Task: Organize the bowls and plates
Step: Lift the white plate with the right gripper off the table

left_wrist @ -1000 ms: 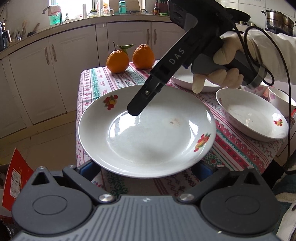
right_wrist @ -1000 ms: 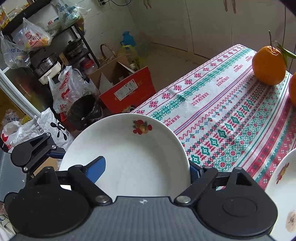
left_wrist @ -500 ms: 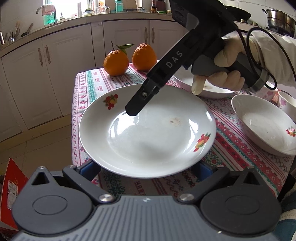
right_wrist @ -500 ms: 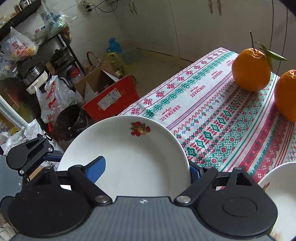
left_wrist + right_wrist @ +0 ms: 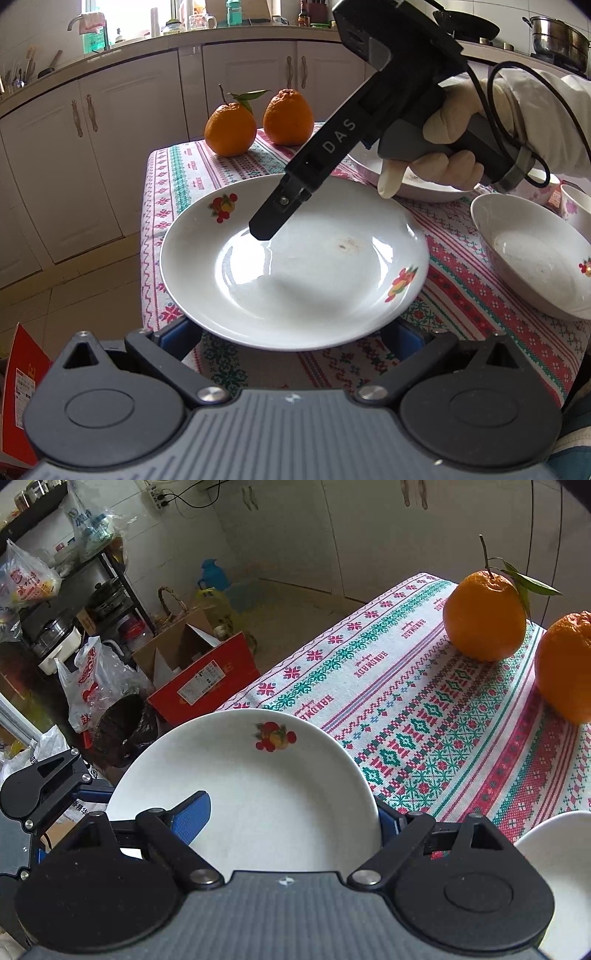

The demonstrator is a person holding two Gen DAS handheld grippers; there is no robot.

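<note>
Two grippers on one plate (image 5: 314,266), apparently for a shared carry. Sits at the near corner of the table (image 5: 461,288), near rim out past the table's edge, so could hardly stay there unaided. Left gripper (image 5: 291,330): blue pads set wide against either side of that near rim, clamped across it to bear the weight. Right gripper (image 5: 291,816), in a gloved hand (image 5: 447,147): about half spread, one pad lying in the well, the other outside the rim toward the table's far end. Straddles the rim, probably to steady it, though cannot tell whether it presses. Farther in on the table, a bowl (image 5: 532,258) and another plate (image 5: 417,188), likely stacking places. At the table's far end, two oranges (image 5: 231,129), well apart.
</note>
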